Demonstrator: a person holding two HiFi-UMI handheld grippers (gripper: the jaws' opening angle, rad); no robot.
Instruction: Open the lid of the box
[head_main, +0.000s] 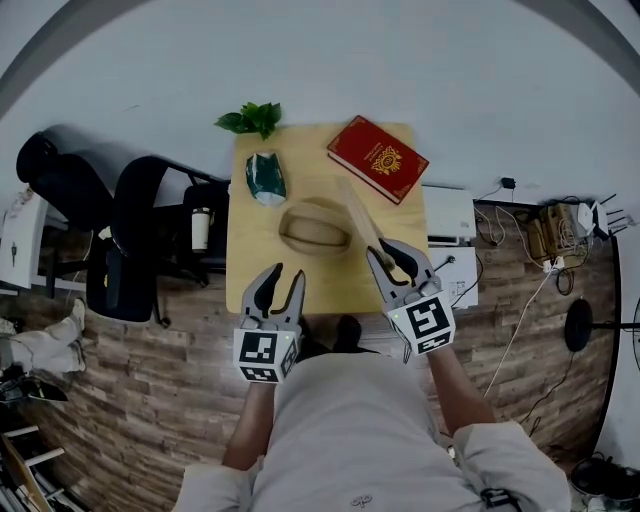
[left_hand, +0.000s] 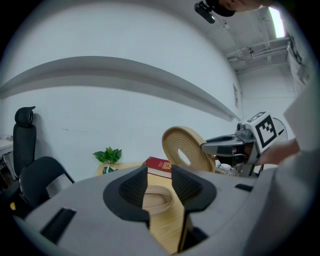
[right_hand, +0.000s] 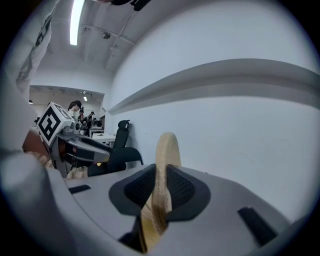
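lid off the box, held up in my right tongs

my right gripper (head_main: 388, 255) is clamped on the rim of the wooden lid (head_main: 358, 218), which stands on edge, tilted, just right of the oval box (head_main: 315, 228). the box sits open in the middle of the table (head_main: 258, 285); its inside looks bare wood, though i can't be sure from this far up. my left gripper (head_main: 285, 275) hovers at the table's near edge, jaws wide apart on nothing. behind the box lie a green pouch (head_main: 266, 178) and a red book (head_main: 377, 158).
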